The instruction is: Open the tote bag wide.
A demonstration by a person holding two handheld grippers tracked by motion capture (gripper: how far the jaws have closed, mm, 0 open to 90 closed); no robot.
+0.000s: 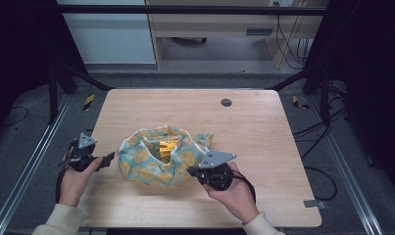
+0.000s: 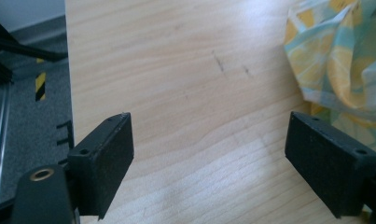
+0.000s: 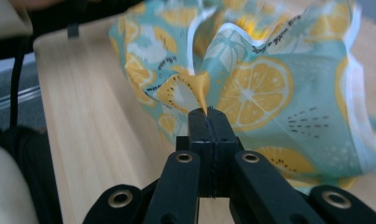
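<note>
Cloth [image 3: 269,88] fold pinched between right jaws.

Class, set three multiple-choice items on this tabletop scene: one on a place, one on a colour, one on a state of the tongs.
1. Where does the patterned cloth lie?
A. between the two tongs
B. at the table's far edge
C. on the floor

2. What colours mark the cloth's print?
A. red and black
B. yellow fruit slices on pale teal
C. plain white

3. How do the right tongs stand?
A. wide open over bare wood
B. shut on a fold of the cloth
C. shut on a cable

Answers: 1 A, the high view shows the cloth mid-table with the open left tongs beside it; 2 B, the citrus print shows in the right gripper view; 3 B, the jaws pinch a fabric corner.
</note>
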